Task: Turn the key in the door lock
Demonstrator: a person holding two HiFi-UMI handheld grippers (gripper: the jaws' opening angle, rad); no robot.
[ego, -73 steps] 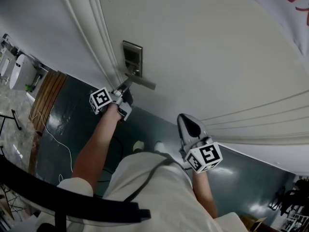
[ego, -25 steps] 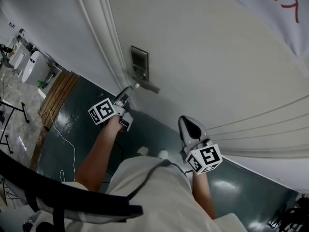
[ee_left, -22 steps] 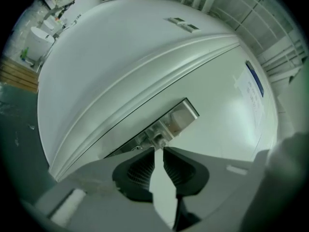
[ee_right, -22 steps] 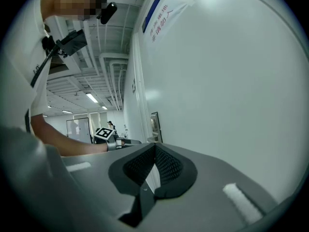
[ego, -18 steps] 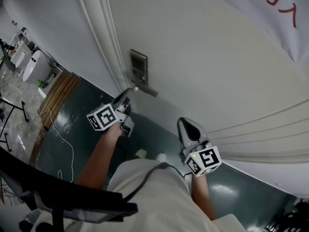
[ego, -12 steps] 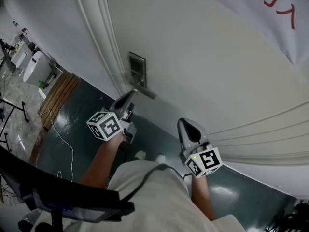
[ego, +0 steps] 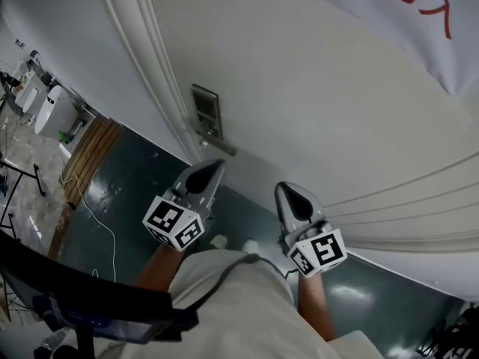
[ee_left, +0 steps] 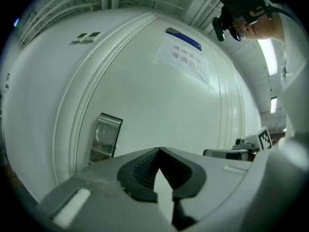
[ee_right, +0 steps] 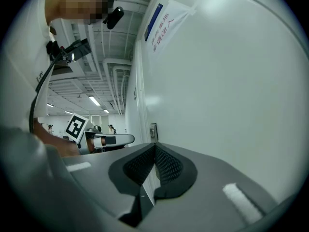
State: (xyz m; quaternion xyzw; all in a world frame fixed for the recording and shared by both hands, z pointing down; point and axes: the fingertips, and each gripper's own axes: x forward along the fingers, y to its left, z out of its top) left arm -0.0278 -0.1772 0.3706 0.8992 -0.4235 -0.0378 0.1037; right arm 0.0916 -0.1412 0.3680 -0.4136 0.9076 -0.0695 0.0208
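A silver lock plate (ego: 205, 113) with a lever handle (ego: 217, 147) is mounted on the white door (ego: 322, 88); I can make out no key in it. My left gripper (ego: 216, 164) hangs a short way back from the handle, shut, with nothing between its pads. The left gripper view shows the shut jaws (ee_left: 158, 150) and the lock plate (ee_left: 104, 136) beyond them to the left. My right gripper (ego: 287, 188) is held near the door further right, also shut and empty. From the right gripper view, its tips (ee_right: 155, 146) point along the door toward the distant lock plate (ee_right: 153, 130).
Door frame moulding (ego: 150, 58) runs just left of the lock. A white sign with red characters (ego: 430, 2) hangs on the door. Below lie a dark green floor (ego: 127, 193), a wooden panel (ego: 86, 152) and a white cable (ego: 93, 215).
My left gripper has pulled away from the lock, back toward the person and upward, rolled over, and its jaws have shut. The right gripper has stayed about where it was.
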